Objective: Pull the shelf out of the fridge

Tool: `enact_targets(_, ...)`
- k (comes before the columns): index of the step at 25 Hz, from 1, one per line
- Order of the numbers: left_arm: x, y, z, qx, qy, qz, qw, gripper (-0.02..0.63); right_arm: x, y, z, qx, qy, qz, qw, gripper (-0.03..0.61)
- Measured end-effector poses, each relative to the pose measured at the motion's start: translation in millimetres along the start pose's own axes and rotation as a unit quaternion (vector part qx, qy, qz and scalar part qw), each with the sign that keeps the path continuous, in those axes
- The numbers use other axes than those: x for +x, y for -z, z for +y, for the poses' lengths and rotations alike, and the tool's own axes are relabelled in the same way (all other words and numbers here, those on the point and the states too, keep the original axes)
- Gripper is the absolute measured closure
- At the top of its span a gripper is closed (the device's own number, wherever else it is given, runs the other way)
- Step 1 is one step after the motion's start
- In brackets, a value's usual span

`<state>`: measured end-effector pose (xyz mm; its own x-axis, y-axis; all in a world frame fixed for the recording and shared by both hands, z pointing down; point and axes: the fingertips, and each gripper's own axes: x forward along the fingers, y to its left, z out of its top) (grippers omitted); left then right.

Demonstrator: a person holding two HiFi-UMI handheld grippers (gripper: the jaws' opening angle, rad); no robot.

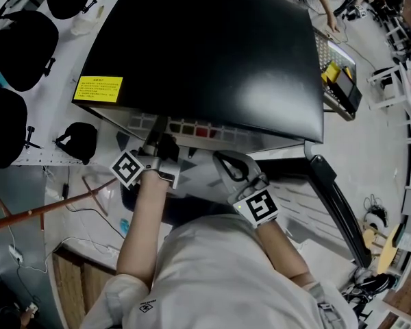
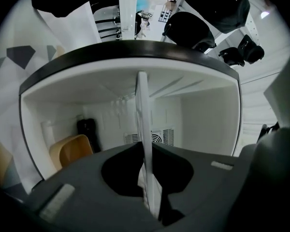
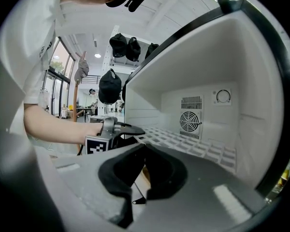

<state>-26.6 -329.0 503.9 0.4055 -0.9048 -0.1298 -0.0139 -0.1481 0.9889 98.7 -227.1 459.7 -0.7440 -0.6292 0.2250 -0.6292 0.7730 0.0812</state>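
Note:
From above, the black fridge point(image 1: 205, 46) stands with its door point(image 1: 335, 197) swung open to the right. My left gripper point(image 1: 155, 142) and right gripper point(image 1: 222, 157) both reach into its open front. The white grid shelf point(image 3: 193, 146) lies level inside. In the left gripper view the shelf point(image 2: 141, 110) shows edge-on as a thin white strip, and the left gripper point(image 2: 145, 148), rolled on its side, is shut on its front edge. The right gripper point(image 3: 144, 148) is shut on the same front edge further along. The left gripper point(image 3: 128, 131) shows beside it, held by a bare forearm.
The back wall carries a round fan vent point(image 3: 189, 121) and a dial point(image 3: 223, 96). A tan container point(image 2: 70, 151) and a black object point(image 2: 88, 132) sit on one side of the shelf. Black chairs point(image 1: 20, 46) stand left of the fridge, and cables point(image 1: 75, 204) lie on the floor.

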Motion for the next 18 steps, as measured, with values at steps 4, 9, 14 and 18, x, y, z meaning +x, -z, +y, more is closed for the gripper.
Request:
enact_targets(4,-11.5,2.5,0.9,-0.001,0.000,0.000,1.0000,0.584,-2.2,-1.0,3.4,0.012,0.005,0.001,1.000,0.575)
enact_targets(9,-26.0,6.5,1.2,-0.001,0.000,0.000,1.0000,0.584,-5.6,-1.0,8.1,0.014,0.011,-0.001,1.000,0.577)
enact_targets(14,-40.4,9.7,-0.3,-0.007,0.002,0.001,1.0000,0.584,-8.3,0.1,16.5,0.014,0.014,0.003,1.000,0.575)
enact_targets(18,-53.6,12.5,-1.5,-0.009,0.003,0.000,1.0000,0.586,-11.5,-3.6,25.3,0.009,0.014,-0.001,1.000,0.575)
